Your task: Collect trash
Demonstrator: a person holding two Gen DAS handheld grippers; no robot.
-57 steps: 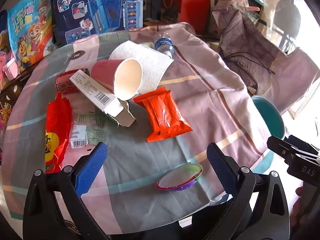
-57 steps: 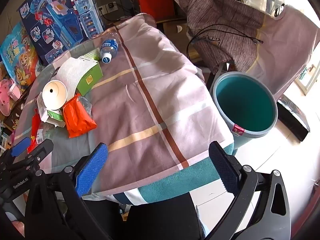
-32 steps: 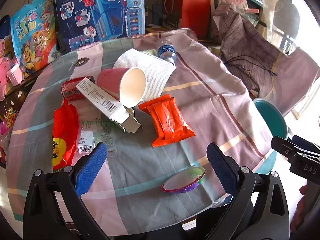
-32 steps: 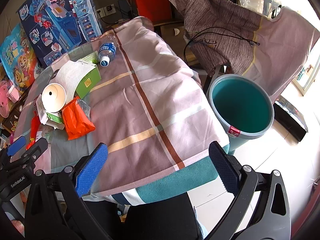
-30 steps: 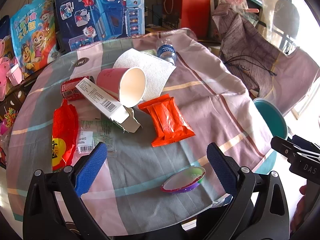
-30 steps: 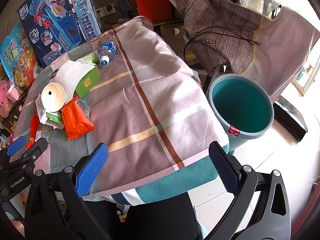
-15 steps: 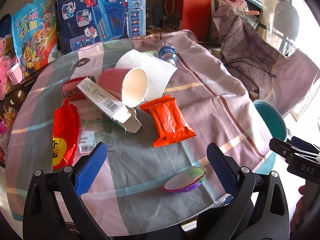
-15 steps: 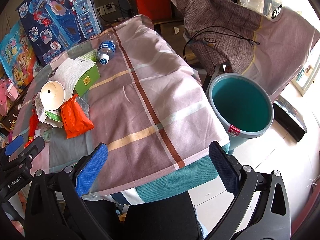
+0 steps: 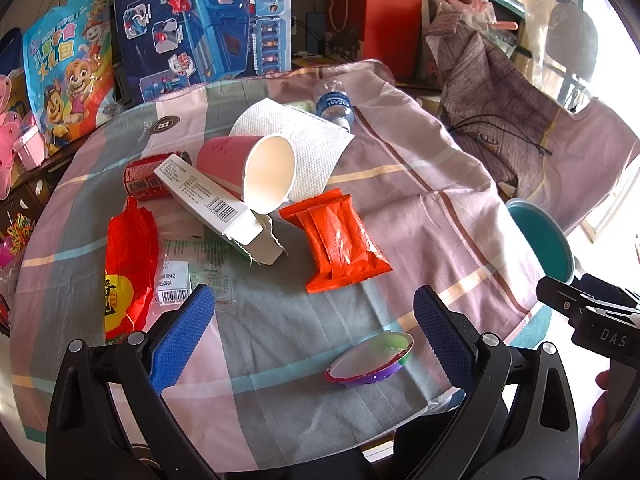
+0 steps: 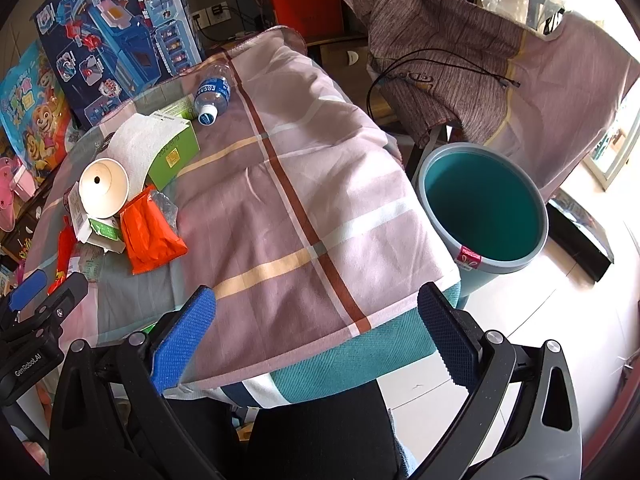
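A: Since the earlier frames the left gripper (image 9: 312, 332) has drawn back a little from the table (image 9: 280, 408); the litter sits slightly farther up its view, though nothing on the cloth has shifted.

B: And the tongs?

A: Both spread wide with nothing between the pads. The right gripper (image 10: 316, 340) hangs over the table's near edge.

B: Where is the trash?

A: Clustered on the left: a pink paper cup (image 9: 256, 168) on its side, empty, on a paper towel (image 9: 304, 140); an opened white carton (image 9: 216, 208); an orange wrapper (image 9: 336, 244); a red can (image 9: 148, 176); a water bottle (image 10: 212, 92) farther back. A small purple tub (image 9: 372, 358) lies tilted near the front edge.

B: The bin?

A: The teal bin (image 10: 484, 216) stands on the floor beside the table, empty inside.
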